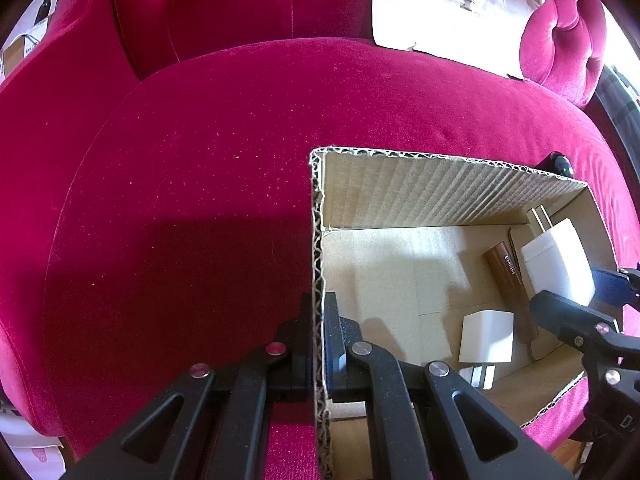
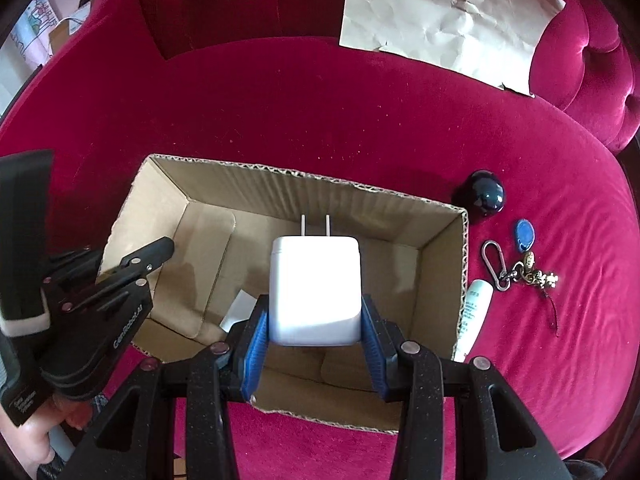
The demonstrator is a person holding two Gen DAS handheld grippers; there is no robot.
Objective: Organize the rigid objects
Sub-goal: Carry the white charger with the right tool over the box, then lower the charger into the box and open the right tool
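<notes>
While the left gripper point(image 1: 318, 344) sits at the lower middle of the left wrist view, its jaws are pinched onto the near-left wall of the cardboard box point(image 1: 440, 188), one finger outside on the red velvet sofa seat point(image 1: 200, 160) and one inside, steadying it. At the right edge of this frame the white charger point(image 1: 558, 262) hangs over the box's far-right corner, prongs pointing toward the upper left of the frame, held by the right gripper point(image 1: 576, 292), which enters from the right. On the box floor beneath lie a brown tube point(image 1: 506, 276) lettered EMKM and a smaller white plug adapter point(image 1: 486, 336), prongs toward the bottom of the frame. A dark round thing peeks over the box's far rim.

From the right wrist view, the charger point(image 2: 316, 292) sits dead centre between the blue pads point(image 2: 254, 344), clenched on its two flat sides, its long axis running up the frame in line with the fingers and its two prongs aimed at the far wall. It hangs above the box's point(image 2: 400, 192) open interior, so I judge the release needs only a drop downward. The left gripper point(image 2: 132, 264) clamps the box's left wall at mid left. Outside, right of the box, lie a dark glossy ball point(image 2: 482, 196), a blue key fob point(image 2: 523, 234), a keychain with carabiner point(image 2: 516, 266) and a white tube point(image 2: 472, 316) touching the box's right wall. A crumpled paper sheet point(image 2: 448, 16) leans at the upper right.
</notes>
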